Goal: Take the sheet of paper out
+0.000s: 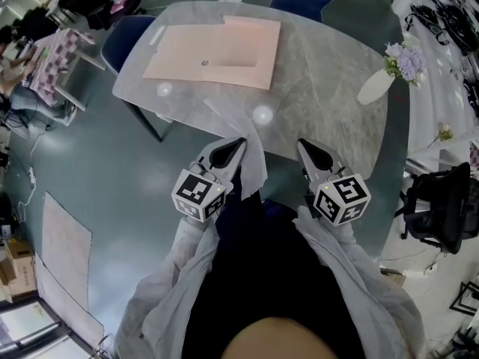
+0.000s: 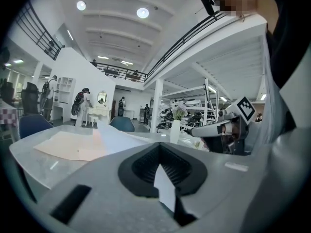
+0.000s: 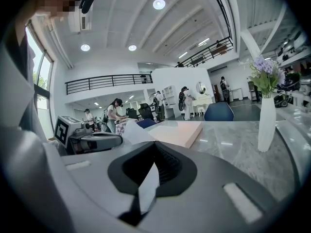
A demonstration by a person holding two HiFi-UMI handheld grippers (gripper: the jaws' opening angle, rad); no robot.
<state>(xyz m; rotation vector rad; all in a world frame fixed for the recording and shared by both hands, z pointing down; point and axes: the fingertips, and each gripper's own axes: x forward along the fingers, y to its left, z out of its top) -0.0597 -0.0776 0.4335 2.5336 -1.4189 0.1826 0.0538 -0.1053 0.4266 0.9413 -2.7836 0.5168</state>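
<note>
Here, the left gripper (image 1: 233,146) had its jaws pressed fully together on the near edge of the sheet of paper (image 1: 253,163). The sheet curved off the front edge of the table (image 1: 322,88) and hung beside that gripper, nearer the person than the pink folder (image 1: 217,51), which lay flat on the table's far side. The right gripper (image 1: 305,146) hovered near it at the same edge, its jaws closed together and holding nothing. A white vase (image 1: 376,86) stood toward the table's right end.
</note>
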